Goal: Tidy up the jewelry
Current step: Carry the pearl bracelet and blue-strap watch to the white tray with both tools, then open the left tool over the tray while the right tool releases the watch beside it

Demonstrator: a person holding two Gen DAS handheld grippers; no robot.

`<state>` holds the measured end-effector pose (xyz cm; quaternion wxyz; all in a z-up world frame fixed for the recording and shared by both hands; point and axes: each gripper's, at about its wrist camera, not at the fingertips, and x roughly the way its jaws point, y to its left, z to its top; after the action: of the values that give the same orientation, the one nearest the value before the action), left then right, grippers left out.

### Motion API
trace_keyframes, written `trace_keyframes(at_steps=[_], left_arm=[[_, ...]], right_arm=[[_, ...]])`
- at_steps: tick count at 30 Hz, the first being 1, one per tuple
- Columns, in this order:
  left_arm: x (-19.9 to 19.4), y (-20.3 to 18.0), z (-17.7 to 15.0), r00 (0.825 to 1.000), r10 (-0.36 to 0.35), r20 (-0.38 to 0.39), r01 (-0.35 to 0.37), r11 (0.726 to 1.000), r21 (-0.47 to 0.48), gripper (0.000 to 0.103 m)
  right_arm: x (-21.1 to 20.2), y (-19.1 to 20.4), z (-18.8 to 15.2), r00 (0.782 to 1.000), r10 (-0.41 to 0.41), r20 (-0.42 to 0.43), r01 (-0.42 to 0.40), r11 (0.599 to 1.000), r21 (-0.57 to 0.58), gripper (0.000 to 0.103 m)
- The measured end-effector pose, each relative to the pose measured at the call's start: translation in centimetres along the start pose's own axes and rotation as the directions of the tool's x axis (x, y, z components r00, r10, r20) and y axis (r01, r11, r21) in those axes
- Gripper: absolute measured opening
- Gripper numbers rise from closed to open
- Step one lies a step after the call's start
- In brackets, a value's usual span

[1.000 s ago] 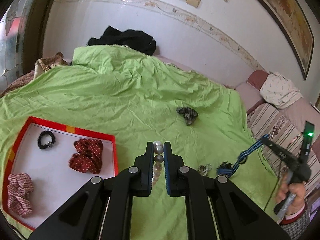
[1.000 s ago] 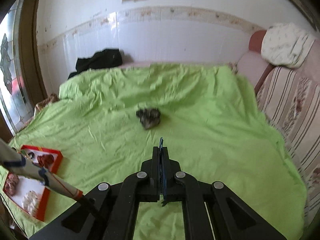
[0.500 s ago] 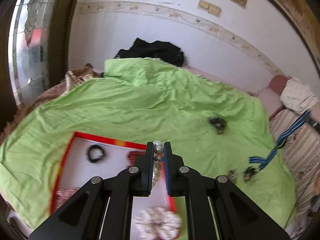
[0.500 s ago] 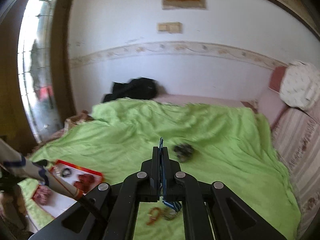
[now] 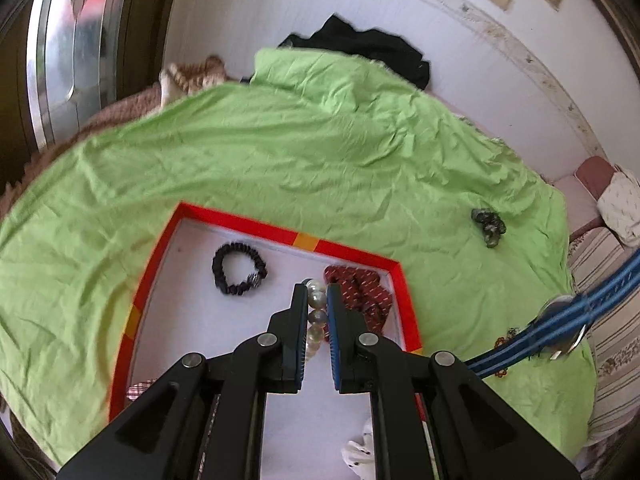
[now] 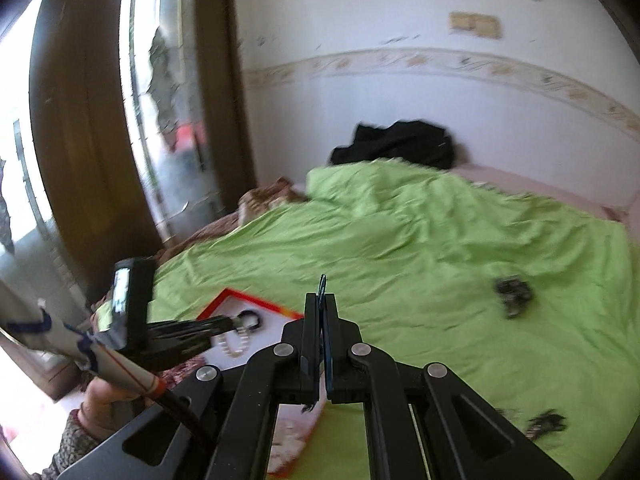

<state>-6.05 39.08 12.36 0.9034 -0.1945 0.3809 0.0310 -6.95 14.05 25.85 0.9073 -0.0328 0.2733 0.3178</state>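
My left gripper (image 5: 317, 294) is shut on a string of pearl beads (image 5: 316, 316) and holds it above the red-rimmed white tray (image 5: 244, 224). The pearls hang over the tray in the right wrist view (image 6: 234, 344). In the tray lie a black scrunchie (image 5: 239, 268), a red patterned scrunchie (image 5: 360, 286) and a white one (image 5: 358, 450). My right gripper (image 6: 322, 300) is shut on a blue striped band (image 6: 322, 288), which trails across the left wrist view (image 5: 560, 316).
A dark scrunchie (image 5: 488, 226) lies on the green bedsheet (image 5: 320, 140). Small dark trinkets (image 6: 546, 420) lie near the bed's right side. Black clothing (image 5: 372, 46) sits by the wall. A striped sofa (image 5: 612, 280) is at the right, a window door (image 6: 168, 120) at the left.
My left gripper has carried the pearls leftward from the bare sheet to over the tray. My right gripper has swung left toward the tray with the blue band.
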Motion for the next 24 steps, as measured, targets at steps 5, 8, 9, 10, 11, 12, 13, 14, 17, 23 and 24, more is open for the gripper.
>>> trace_keyframes(at_steps=[5,8,9,10,11,12,13,14,17,23,24], left_arm=[[3.2,2.5,-0.7,0.993,0.065,-0.1,-0.071,0.996,-0.058,0.009],[4.0,3.7,-1.0,0.987,0.096,-0.13,-0.108,0.99,-0.086,0.009],[4.2,4.0,-1.0,0.985,0.105,-0.135,-0.118,0.989,-0.094,0.009],[4.3,4.2,-1.0,0.983,0.115,-0.141,-0.13,0.986,-0.103,0.009],[4.5,4.3,-1.0,0.982,0.121,-0.146,-0.138,0.985,-0.108,0.009],[4.6,4.4,-1.0,0.98,0.129,-0.152,-0.147,0.983,-0.113,0.009],[4.7,4.5,-1.0,0.978,0.137,-0.155,-0.155,0.981,-0.114,0.009],[4.8,4.4,-1.1,0.977,0.145,-0.155,-0.163,0.98,-0.111,0.009],[4.7,4.3,-1.1,0.978,0.142,-0.152,-0.159,0.981,-0.108,0.009],[3.7,4.0,-0.8,0.988,0.102,-0.117,-0.116,0.987,-0.116,0.01],[3.6,3.8,-0.8,0.989,0.097,-0.111,-0.109,0.988,-0.112,0.011]], right_arm=[[5.4,1.0,-2.4,0.994,0.029,-0.105,-0.029,1.0,-0.001,0.001],[7.5,1.0,-3.6,0.987,0.031,-0.157,-0.031,1.0,-0.002,0.001],[8.1,1.1,-3.9,0.985,0.029,-0.169,-0.031,1.0,-0.006,0.001],[8.7,1.1,-4.3,0.983,0.028,-0.183,-0.031,0.999,-0.011,0.001],[9.1,1.2,-4.5,0.981,0.025,-0.194,-0.029,0.999,-0.017,0.001],[9.7,1.2,-4.9,0.977,0.019,-0.21,-0.024,0.999,-0.021,0.001],[10.2,1.2,-5.2,0.975,0.016,-0.222,-0.021,1.0,-0.021,0.001],[10.7,1.1,-5.6,0.971,0.017,-0.238,-0.021,1.0,-0.015,0.001],[12.1,1.0,-6.6,0.963,0.022,-0.269,-0.023,1.0,-0.001,0.001],[14.4,1.3,-7.6,0.946,0.052,-0.32,-0.05,0.999,0.013,0.002],[14.7,1.4,-7.7,0.944,0.052,-0.325,-0.05,0.999,0.015,0.002]])
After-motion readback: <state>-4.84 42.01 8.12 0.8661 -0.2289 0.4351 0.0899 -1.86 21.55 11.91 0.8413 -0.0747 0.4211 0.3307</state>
